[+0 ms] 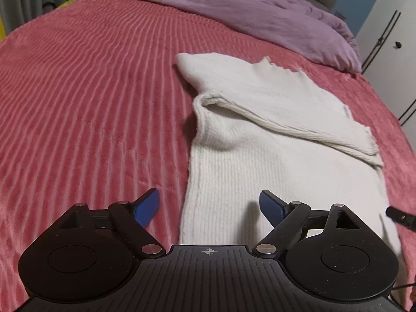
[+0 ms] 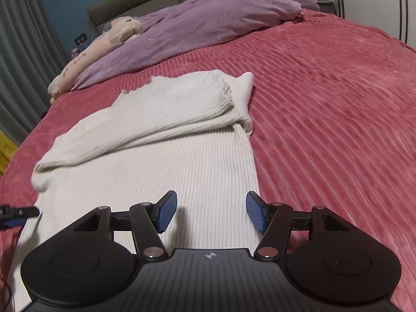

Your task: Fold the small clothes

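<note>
In the left wrist view, the left tool (image 1: pixel 209 209) is spread wide and holds nothing. It hovers low at the near left edge of the white knitted sweater (image 1: pixel 273 140), which lies flat on the pink ribbed bedspread (image 1: pixel 91 104). One blue finger is over the bedspread and the other over the knit, so the edge sits between them. The sleeves already lie folded across the upper body. The step in hand seems to be taking the near hem, to fold the bottom half up. To do it well, the tool should take only the sweater layers and not pinch the plush bedspread under them. At the right border, a dark tip of the right tool (image 1: pixel 400 217) is visible.

In the right wrist view, the right tool (image 2: pixel 212 212) is also open and empty, above the near right side of the sweater (image 2: pixel 169 161). Both sides should be lifted together and evenly, so the hem stays straight.

Only this view shows the frayed cuff (image 2: pixel 227 92) near the far right corner, the plush toy (image 2: pixel 104 41) and the headboard (image 2: pixel 135 2) behind the purple duvet (image 2: pixel 208 15). Only the left view shows the white wardrobe (image 1: pixel 390 52).
</note>
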Available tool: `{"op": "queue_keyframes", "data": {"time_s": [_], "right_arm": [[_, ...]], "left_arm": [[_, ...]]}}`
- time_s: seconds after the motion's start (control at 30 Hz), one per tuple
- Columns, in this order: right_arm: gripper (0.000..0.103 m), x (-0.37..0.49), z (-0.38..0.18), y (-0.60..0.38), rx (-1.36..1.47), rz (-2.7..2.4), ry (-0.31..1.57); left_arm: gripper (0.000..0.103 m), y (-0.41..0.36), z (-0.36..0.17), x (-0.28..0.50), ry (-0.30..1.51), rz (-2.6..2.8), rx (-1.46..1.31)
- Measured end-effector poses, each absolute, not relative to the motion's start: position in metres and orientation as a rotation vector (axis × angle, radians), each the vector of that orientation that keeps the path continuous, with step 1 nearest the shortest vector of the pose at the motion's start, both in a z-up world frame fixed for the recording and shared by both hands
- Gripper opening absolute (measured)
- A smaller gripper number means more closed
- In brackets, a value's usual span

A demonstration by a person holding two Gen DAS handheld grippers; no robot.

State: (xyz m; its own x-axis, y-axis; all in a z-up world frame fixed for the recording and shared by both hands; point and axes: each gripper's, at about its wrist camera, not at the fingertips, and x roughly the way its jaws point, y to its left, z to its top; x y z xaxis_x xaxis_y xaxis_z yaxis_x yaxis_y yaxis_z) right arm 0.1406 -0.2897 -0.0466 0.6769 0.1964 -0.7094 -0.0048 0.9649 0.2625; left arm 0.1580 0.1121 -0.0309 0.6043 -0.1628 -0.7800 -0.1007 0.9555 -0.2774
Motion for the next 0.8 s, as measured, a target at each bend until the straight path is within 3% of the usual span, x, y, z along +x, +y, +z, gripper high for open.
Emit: {"op": "queue_keyframes", "data": {"time_s": [0.33,0.5,0.8], "right_arm": [[0.056,0.076,-0.044,-0.316,0.28,0.152,0.927],[0.047,0.025,-0.039,-0.323,0.284,0.173,0.947],[0.023,-0.016,-0.038,-0.335,0.349,0.191,0.974]], "left_arm": [[0.087,0.119,-0.026,0.088,0.976,-0.095,-0.358],[0.085,0.122,-0.023,0.05,1.003,-0.14,-0.41],[0.066,0.13,-0.023,0.018,1.053,-0.127,-0.47]]}}
